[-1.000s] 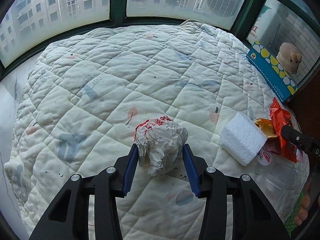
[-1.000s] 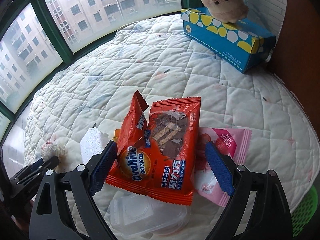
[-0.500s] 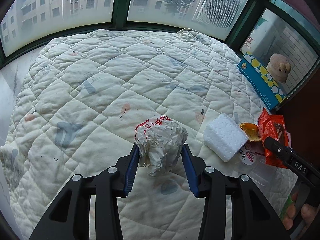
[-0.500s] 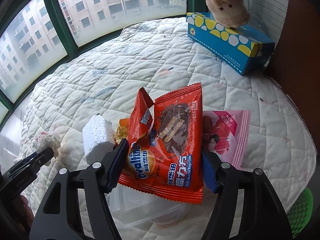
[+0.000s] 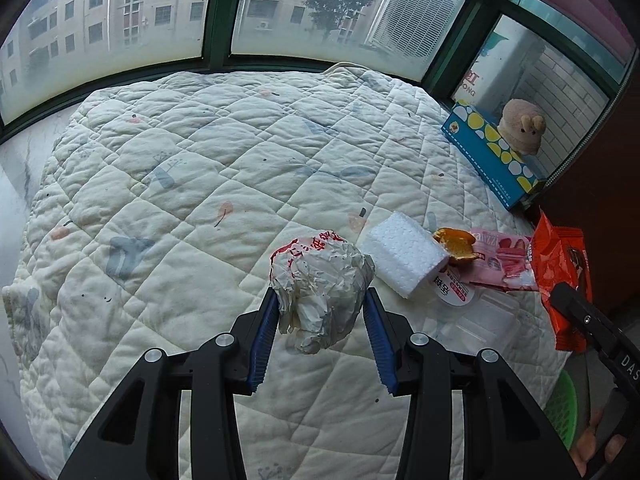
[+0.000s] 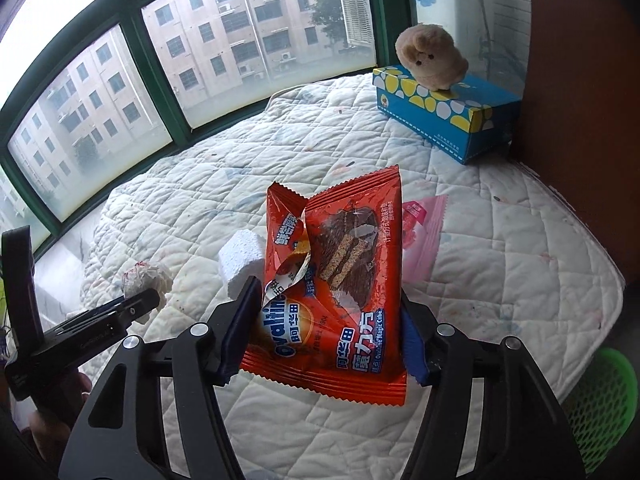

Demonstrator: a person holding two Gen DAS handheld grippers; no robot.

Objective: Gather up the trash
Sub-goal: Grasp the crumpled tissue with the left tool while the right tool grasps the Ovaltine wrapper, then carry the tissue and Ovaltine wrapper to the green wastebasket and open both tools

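Trash is already in both grippers, so what matters now is where the bin sits relative to them. Left gripper (image 5: 320,312) has its blue pads pinching a crumpled paper wad (image 5: 320,280), which looks lifted just off the quilt (image 5: 200,184). Right gripper (image 6: 324,320) is clamped on the sides of an orange Ovaltine wrapper (image 6: 340,280), standing upright with its long axis running away from the fingers, top edge toward the window.

The green basket (image 6: 600,408) peeks in at the lower right of both views, low beside the bed, so I'd guess that's the drop spot. It's right next to the right gripper (the left one has to cross over the remaining pile to get there), so the wrapper probably goes first.

Further out, still lying on the quilt: a foam block (image 5: 404,258), a pink wrapper (image 5: 500,258), some orange-gold scrap (image 5: 456,244) and a clear tub (image 5: 480,316).

The left view shows that whole pile; in the right view the held wrapper hides most of it, but the tissue box (image 6: 444,116) and plush (image 6: 430,58) are much clearer there.
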